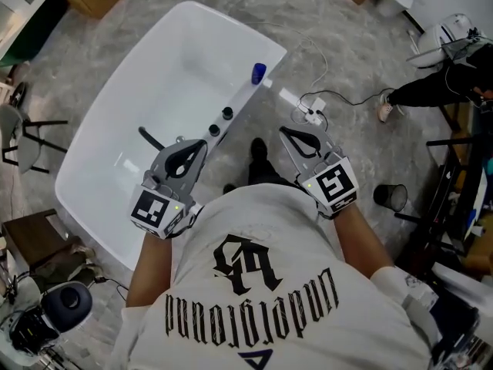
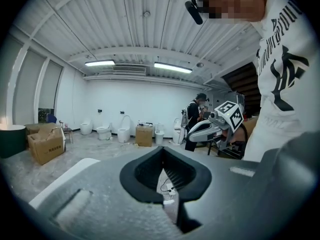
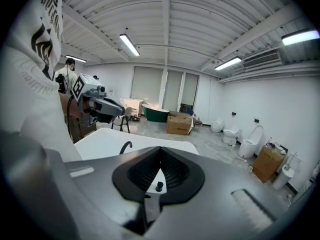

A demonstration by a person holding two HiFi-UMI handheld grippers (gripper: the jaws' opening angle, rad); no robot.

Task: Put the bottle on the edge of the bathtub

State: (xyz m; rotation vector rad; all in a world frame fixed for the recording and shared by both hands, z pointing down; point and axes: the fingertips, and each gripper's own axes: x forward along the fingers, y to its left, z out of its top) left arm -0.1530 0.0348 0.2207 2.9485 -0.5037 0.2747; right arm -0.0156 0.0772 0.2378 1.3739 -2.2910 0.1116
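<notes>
The person stands beside the white bathtub (image 1: pixel 96 133) with both forearms held out in front of the chest, elbows bent. Each hand grips a tool level at waist height.

The left tongs (image 1: pixel 203 142) point forward over the tub's near rim, close to the black faucet (image 1: pixel 150 137). In the left gripper view, the left tongs (image 2: pixel 162 148) are pressed together at the tips, with nothing between them.

The right tongs (image 1: pixel 283 130) point forward over the grey floor (image 1: pixel 339 45), just outside the tub. In the right gripper view, the right tongs (image 3: pixel 160 148) are also fully closed and empty.

The blue bottle (image 1: pixel 259 72) stands upright on the tub's edge near its far corner. It is beyond two black fittings (image 1: pixel 227 113) and well apart from both tools.
</notes>
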